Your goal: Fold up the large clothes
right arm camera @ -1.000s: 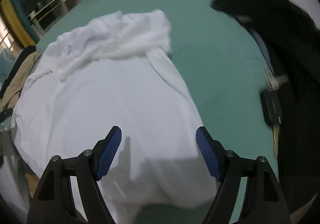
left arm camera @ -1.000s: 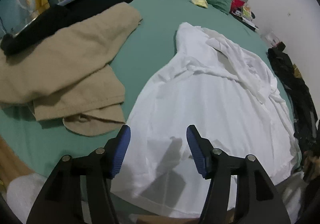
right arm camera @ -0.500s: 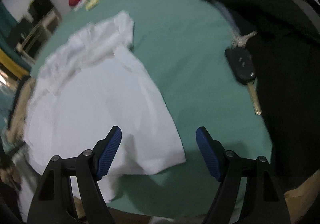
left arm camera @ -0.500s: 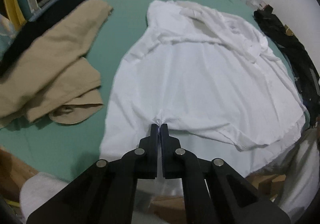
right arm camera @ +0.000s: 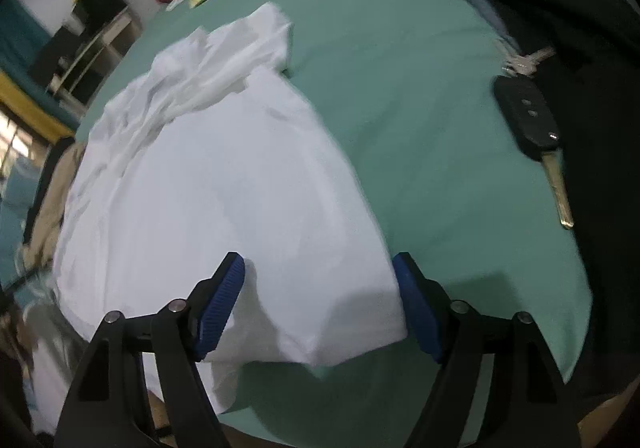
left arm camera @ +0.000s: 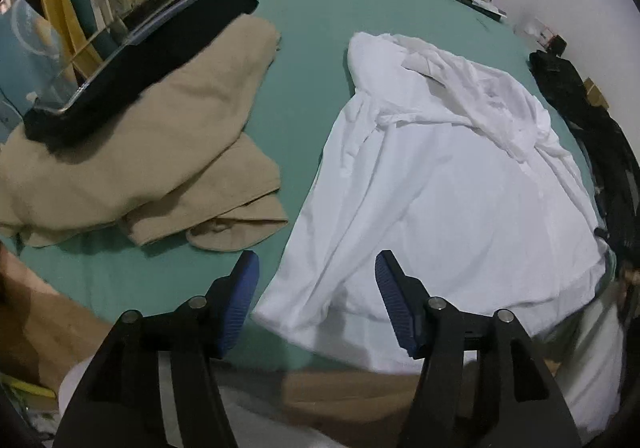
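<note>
Both grippers — left [left arm camera: 316, 300], right [right arm camera: 318, 300] — gape wide, holding nothing. White shirt [left arm camera: 432, 184] lies at the bed's [left arm camera: 312, 48] near edge.

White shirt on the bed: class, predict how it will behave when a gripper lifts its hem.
The white shirt probably drapes limply: it lies creased and bunched. Its thin cloth likely weighs little. It may slide on the green sheet.

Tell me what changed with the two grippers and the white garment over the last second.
The left hand-held gripper was open, shut on the near hem of the white garment half a second ago, and has now let go and stands open. The right hand-held gripper stayed open throughout and swung back over the garment's hem corner. The tan garment and the car key lie as they did.
</note>
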